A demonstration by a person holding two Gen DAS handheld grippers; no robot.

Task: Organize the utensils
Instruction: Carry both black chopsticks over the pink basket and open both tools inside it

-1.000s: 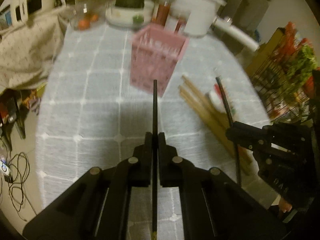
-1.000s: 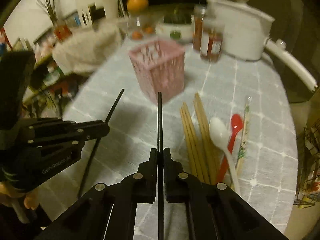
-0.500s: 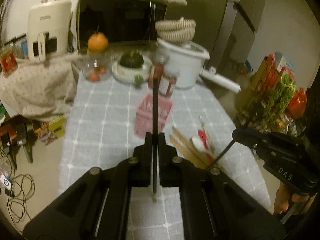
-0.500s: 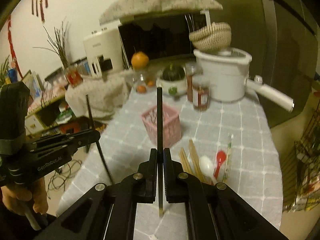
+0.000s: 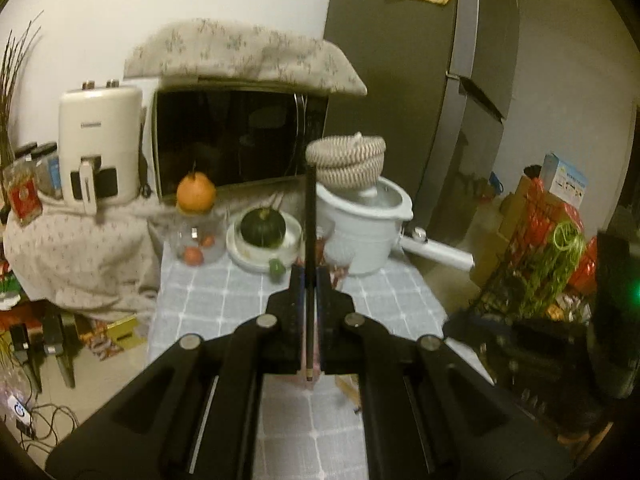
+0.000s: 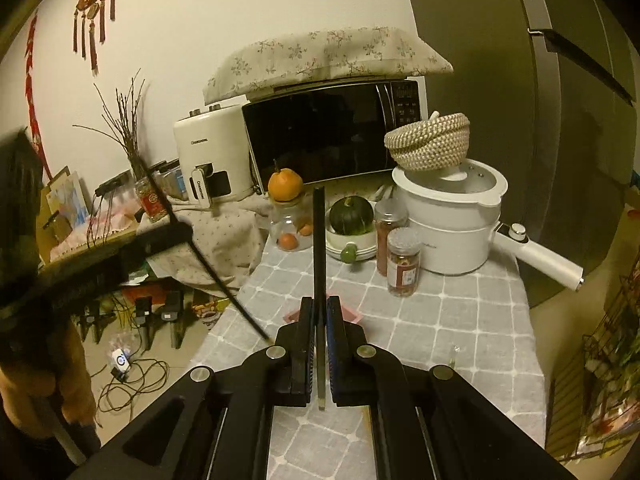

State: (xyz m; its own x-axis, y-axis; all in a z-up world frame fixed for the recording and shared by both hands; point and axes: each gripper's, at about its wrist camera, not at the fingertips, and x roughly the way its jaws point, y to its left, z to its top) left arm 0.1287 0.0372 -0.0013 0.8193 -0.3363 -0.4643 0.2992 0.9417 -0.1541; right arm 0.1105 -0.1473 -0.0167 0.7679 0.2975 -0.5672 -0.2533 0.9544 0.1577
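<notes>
Tongs (image 6: 319, 344) now higher; "Chanxiong"-like fryer (image 6: 208, 152) lettering.

Ahead of the gripper, a microwave (image 6: 332, 132) under a floral cloth (image 6: 328, 56) stands against a pale wall (image 6: 200, 20), an air fryer (image 6: 208, 152) to its left. A grey fridge (image 6: 500, 80) rises ahead on the right. Cables (image 6: 132, 376) lie on the beige floor (image 6: 132, 344) below left. The light is dim and yellowish.
</notes>
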